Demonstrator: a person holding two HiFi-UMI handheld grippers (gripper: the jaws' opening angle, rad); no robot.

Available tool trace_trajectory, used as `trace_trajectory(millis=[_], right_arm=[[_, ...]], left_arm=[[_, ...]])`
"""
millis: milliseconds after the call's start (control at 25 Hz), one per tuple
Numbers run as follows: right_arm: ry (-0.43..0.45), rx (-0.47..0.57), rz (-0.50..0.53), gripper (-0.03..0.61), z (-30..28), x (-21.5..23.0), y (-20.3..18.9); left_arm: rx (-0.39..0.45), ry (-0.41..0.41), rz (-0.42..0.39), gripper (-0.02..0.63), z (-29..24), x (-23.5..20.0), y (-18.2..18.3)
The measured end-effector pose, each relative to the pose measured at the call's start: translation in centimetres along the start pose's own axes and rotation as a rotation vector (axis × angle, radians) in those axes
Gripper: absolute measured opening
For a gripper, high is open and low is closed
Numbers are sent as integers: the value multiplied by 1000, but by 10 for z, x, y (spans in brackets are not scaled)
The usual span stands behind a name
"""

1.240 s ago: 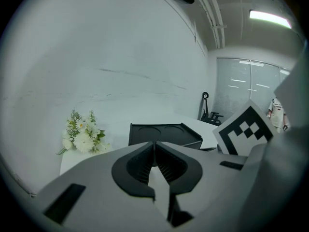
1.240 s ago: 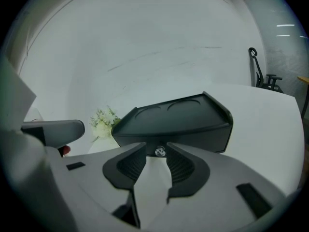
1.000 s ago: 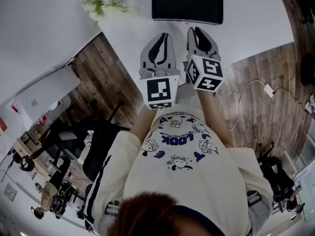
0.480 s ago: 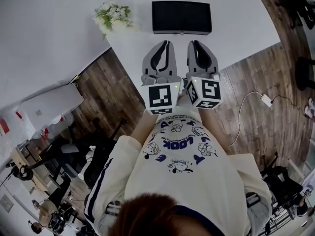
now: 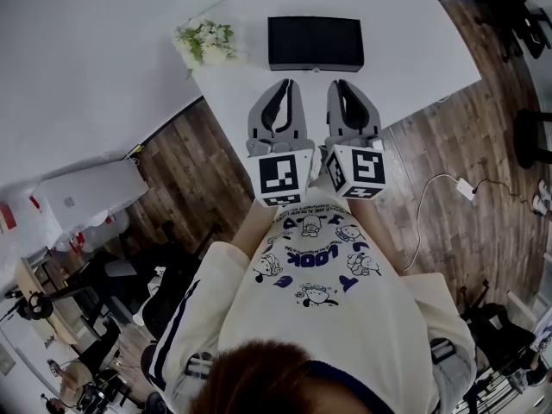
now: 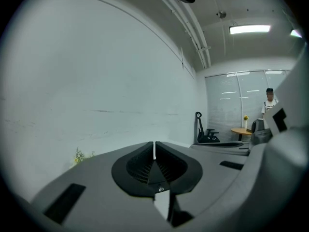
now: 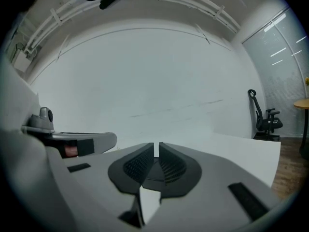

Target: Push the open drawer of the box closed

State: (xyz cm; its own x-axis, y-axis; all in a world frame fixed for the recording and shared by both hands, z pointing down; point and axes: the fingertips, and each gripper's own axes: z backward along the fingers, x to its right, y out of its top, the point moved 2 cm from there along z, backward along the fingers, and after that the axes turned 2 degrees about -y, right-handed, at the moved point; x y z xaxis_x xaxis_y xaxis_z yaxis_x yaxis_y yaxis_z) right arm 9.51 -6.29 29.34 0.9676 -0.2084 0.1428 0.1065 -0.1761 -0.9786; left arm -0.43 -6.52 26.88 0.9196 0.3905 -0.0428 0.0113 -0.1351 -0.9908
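In the head view a black box (image 5: 315, 43) stands on the white table (image 5: 414, 50), a short way beyond both grippers. From here I cannot tell how its drawer stands. My left gripper (image 5: 284, 87) and right gripper (image 5: 342, 85) are held side by side over the table's near edge, pointing at the box and apart from it. Both are shut with nothing between the jaws. The left gripper view shows its gripper (image 6: 154, 146) against a bare white wall, and the right gripper view shows the other one (image 7: 156, 146) likewise. The box appears in neither gripper view.
A small bunch of white flowers (image 5: 207, 41) stands on the table left of the box. Wood floor (image 5: 194, 158) lies on both sides of the table, with a cable and plug (image 5: 467, 188) at the right. Office chairs stand at lower left.
The box, flowers and table have slid down in the head view, so more tabletop shows. Both grippers stay side by side and shut.
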Motion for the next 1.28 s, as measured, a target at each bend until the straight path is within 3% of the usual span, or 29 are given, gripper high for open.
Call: trace_trajectory(millis=[440,1280], right_arm=[[17,46,27,47,-5,-7,15],[6,31,23,46,-10,-5,11]], left_arm=[[45,15,-15,23,-1,-4,15],[55,2,-19,23,-6,-4,18]])
